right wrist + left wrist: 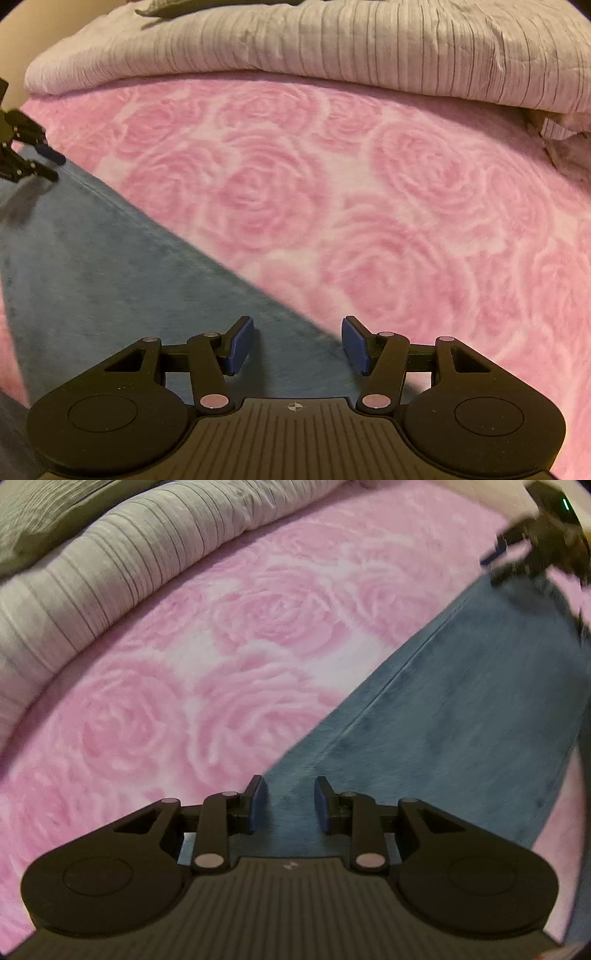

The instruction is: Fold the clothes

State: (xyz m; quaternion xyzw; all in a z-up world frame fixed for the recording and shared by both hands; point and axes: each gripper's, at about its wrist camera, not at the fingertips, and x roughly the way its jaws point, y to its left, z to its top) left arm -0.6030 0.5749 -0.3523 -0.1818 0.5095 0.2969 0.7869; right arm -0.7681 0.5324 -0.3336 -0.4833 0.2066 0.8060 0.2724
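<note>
A blue denim garment (pixel 461 709) lies flat as a long band on the pink rose blanket (pixel 166 686). My left gripper (pixel 290 786) hovers over one end of it, its blue pads apart with only the cloth below the gap, nothing pinched. In the right wrist view the denim (pixel 110 258) runs from the lower middle to the left edge. My right gripper (pixel 297 328) stands open over the denim's edge, nothing between its pads. Each gripper shows blurred in the other's view: the right gripper (pixel 496 563) at the far end, the left gripper (pixel 51 164) at the left edge.
A striped grey-white quilt (pixel 332 48) is bunched along the back of the bed, also seen as the quilt (pixel 110 572) at the left wrist view's upper left. A green pillow (pixel 37 513) lies behind it. The pink blanket (pixel 388 206) spreads wide beside the denim.
</note>
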